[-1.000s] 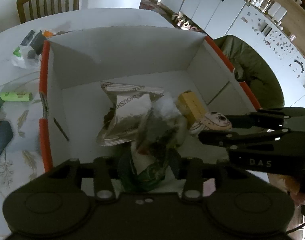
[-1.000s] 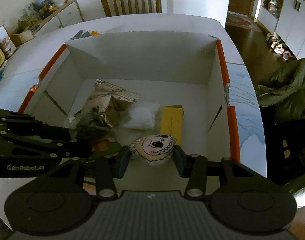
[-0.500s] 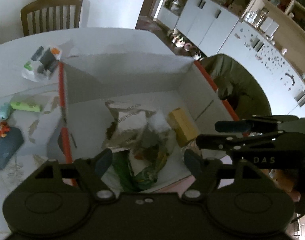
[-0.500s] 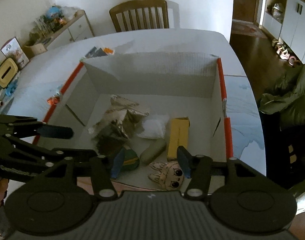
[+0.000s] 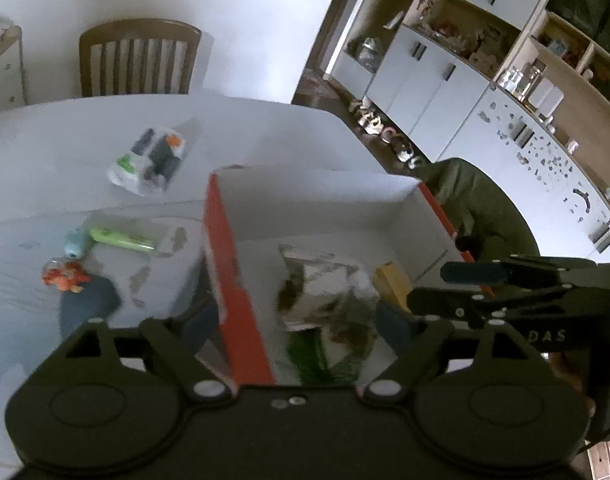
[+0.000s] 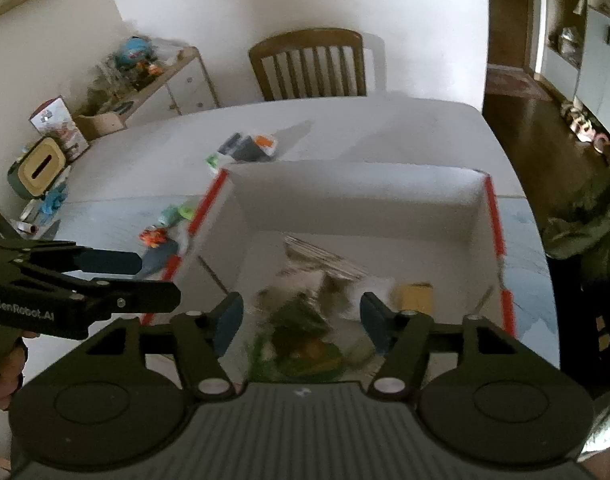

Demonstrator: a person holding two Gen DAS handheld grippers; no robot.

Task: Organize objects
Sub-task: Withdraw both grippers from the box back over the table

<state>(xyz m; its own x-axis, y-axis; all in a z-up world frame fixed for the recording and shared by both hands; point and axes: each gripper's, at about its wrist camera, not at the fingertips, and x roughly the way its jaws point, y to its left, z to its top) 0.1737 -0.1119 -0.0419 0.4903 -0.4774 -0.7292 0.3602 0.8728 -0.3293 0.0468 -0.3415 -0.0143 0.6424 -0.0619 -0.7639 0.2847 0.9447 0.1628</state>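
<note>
Left wrist view.
- Left gripper (image 5: 295,320): jaws spread wide, nothing between them; it hangs above the near left corner of the box, straddling the orange-edged left wall.
- Box (image 5: 225,248): white card, open at the top, standing on the table (image 5: 65,148) — evidently the collecting place for the loose goods.
- In the box: silver foil bag (image 5: 321,276) near the middle, yellow packet (image 5: 391,280) to its right, a green wrapper (image 5: 317,360) at the near edge, blurred.
- Outside the box, left, not yet gathered: clear bag of small items (image 5: 151,160) far off, green tube (image 5: 121,238) near the wall, orange toy (image 5: 63,276) and a dark blue pouch (image 5: 87,304) nearer.
- Right gripper (image 5: 461,286): seen side-on at the right, fingers apart, empty.

Right wrist view.
- Right gripper (image 6: 301,316): jaws wide apart, holding nothing, above the near part of the box (image 6: 493,216).
- Below it: the green wrapper (image 6: 301,344), blurred, with the foil bag (image 6: 325,264) beyond and the yellow packet (image 6: 415,296) to the right.
- Left gripper (image 6: 145,276): at the left edge, over the left wall, fingers parted and empty.
- Loose goods lie on the table (image 6: 345,128) left of the box; judged the next to be fetched, the left gripper being nearest.
</note>
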